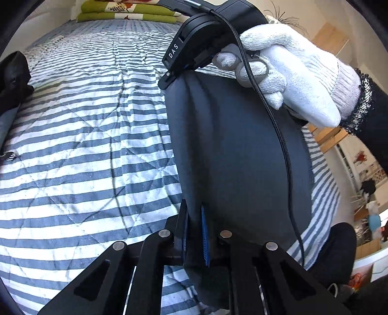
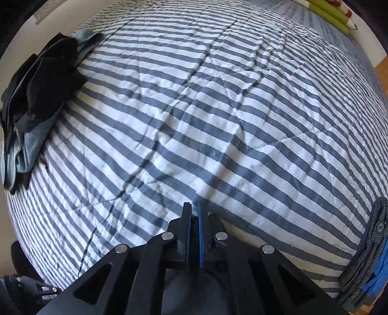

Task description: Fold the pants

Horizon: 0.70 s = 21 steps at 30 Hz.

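Note:
Dark grey pants (image 1: 237, 157) hang taut as a flat panel over the striped bed. My left gripper (image 1: 194, 208) is shut on their lower edge, the cloth pinched between its blue pads. In the left wrist view my right gripper (image 1: 167, 81), held by a white-gloved hand (image 1: 291, 72), clamps the pants' upper corner. In the right wrist view my right gripper (image 2: 193, 208) points down at the quilt with its jaws nearly together. Dark cloth sits between the pads and grey pants fabric (image 2: 184, 290) bunches below them.
The blue-and-white striped quilt (image 2: 218, 109) covers the bed. A heap of black and light blue clothes (image 2: 36, 97) lies at its left edge. A folded grey checked garment (image 2: 373, 254) rests at the right edge. Green pillows (image 1: 126, 12) lie at the head. A black cable (image 1: 278, 135) hangs across the pants.

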Available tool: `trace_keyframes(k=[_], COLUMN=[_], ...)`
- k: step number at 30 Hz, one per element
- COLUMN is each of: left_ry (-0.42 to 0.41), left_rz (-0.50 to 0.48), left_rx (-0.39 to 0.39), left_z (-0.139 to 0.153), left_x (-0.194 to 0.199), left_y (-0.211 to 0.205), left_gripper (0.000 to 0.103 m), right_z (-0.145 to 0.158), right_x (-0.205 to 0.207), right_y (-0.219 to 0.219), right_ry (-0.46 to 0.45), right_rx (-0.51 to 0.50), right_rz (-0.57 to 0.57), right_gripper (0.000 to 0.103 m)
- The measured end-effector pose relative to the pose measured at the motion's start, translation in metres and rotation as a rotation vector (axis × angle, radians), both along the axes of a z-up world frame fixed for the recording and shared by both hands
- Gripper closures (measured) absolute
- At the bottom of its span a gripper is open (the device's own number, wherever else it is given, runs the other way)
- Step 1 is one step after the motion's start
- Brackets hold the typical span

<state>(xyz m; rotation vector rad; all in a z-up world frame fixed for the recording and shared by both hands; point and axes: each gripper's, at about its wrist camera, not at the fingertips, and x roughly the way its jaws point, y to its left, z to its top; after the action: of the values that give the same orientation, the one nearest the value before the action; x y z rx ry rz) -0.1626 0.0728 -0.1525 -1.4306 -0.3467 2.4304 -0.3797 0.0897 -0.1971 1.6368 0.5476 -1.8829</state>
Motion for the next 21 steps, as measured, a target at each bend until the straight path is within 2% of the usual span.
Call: trace_keyframes(k=[1, 2, 3, 4, 7, 9, 11, 12, 14, 16, 18, 20, 21], left_ry=[-0.018, -0.042, -0.048, -0.042, -0.003, 0.039, 0.041, 0.035, 0.013, -0.046, -0.076, -0.067, -0.065], left_rz=[0.005, 0.008, 0.017, 0.032, 0.038, 0.023, 0.002, -0.012, -0.04, -0.062, -0.068, -0.091, -0.094], left_rx=[0.002, 0.017, 0.012, -0.008, -0.041, -0.054, -0.028, -0.016, -0.017, -0.016, -0.045, -0.075, -0.073], left_z=[-0.001, -0.002, -0.001, 0.002, 0.013, 0.022, 0.028, 0.027, 0.023, 0.002, -0.009, -0.003, 0.002], left_x=[0.0, 0.001, 0.004, 0.003, 0.011, 0.013, 0.01, 0.009, 0.008, 0.005, 0.014, 0.027, 0.031], left_y=[-0.003, -0.006, -0.008, -0.011, -0.014, -0.009, 0.002, 0.003, 0.013, 0.019, 0.026, 0.029, 0.027], left_gripper=[0.088, 0.086, 0.079, 0.072, 0.071, 0.071, 0.071, 0.071, 0.071, 0.071, 0.072, 0.07, 0.07], right_z=[0.003, 0.013, 0.026, 0.038, 0.076, 0.089, 0.087, 0.074, 0.049, 0.011, -0.016, -0.008, 0.007], right_x=[-0.002, -0.003, -0.006, -0.008, 0.002, 0.033, 0.067, 0.081, 0.095, 0.07, 0.045, 0.04, 0.047], right_y=[0.005, 0.012, 0.022, 0.034, 0.078, 0.087, 0.07, 0.043, 0.009, -0.004, 0.005, 0.026, 0.037], right_ry=[0.028, 0.097, 0.17, 0.203, 0.211, 0.186, 0.144, 0.124, 0.098, 0.096, 0.099, 0.054, 0.078], right_rx=[-0.004, 0.004, 0.007, -0.012, -0.129, -0.216, -0.287, -0.297, -0.265, -0.175, -0.077, -0.16, -0.185], right_rz=[-0.012, -0.027, -0.051, -0.077, -0.143, -0.113, -0.042, -0.018, 0.016, -0.025, -0.1, -0.157, -0.175], right_gripper=[0.098, 0.098, 0.098, 0.094, 0.094, 0.094, 0.094, 0.094, 0.094, 0.095, 0.098, 0.096, 0.093])
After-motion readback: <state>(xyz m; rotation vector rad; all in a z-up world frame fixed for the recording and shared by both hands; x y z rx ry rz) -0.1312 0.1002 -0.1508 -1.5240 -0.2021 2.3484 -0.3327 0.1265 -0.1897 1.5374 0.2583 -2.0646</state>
